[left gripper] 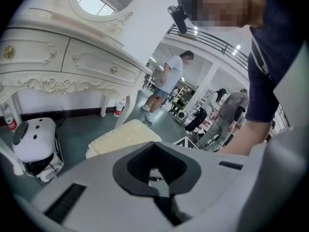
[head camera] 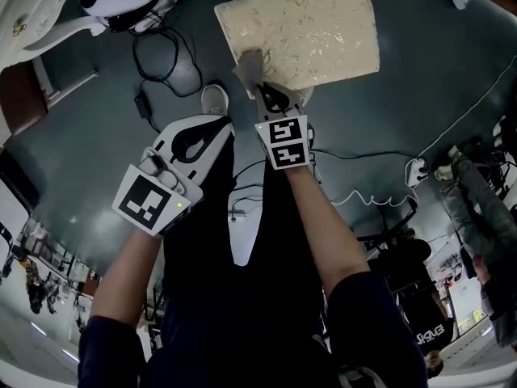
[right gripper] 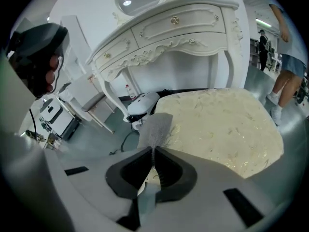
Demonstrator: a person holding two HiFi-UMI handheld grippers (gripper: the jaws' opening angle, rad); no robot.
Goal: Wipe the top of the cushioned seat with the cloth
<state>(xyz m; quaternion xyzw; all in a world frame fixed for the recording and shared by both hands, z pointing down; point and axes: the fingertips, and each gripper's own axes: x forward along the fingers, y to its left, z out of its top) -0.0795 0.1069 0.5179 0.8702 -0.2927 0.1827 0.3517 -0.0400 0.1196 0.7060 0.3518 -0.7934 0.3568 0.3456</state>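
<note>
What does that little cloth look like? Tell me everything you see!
The cloth is small, grey and looks woven like fine mesh. The right hand-held gripper pinches it between shut jaws, with a flap sticking out past the tips. It hangs over a corner of the cream cushioned seat; I cannot tell if it touches.

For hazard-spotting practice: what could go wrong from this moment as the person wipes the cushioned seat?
1. The right hand-held gripper pinches only a narrow fold of the cloth; dragging may pull it free.
2. The cloth sits at the corner of the cushioned seat, so a stroke could slip off the edge.
3. Cables on the floor beside the seat could snag a foot.
</note>
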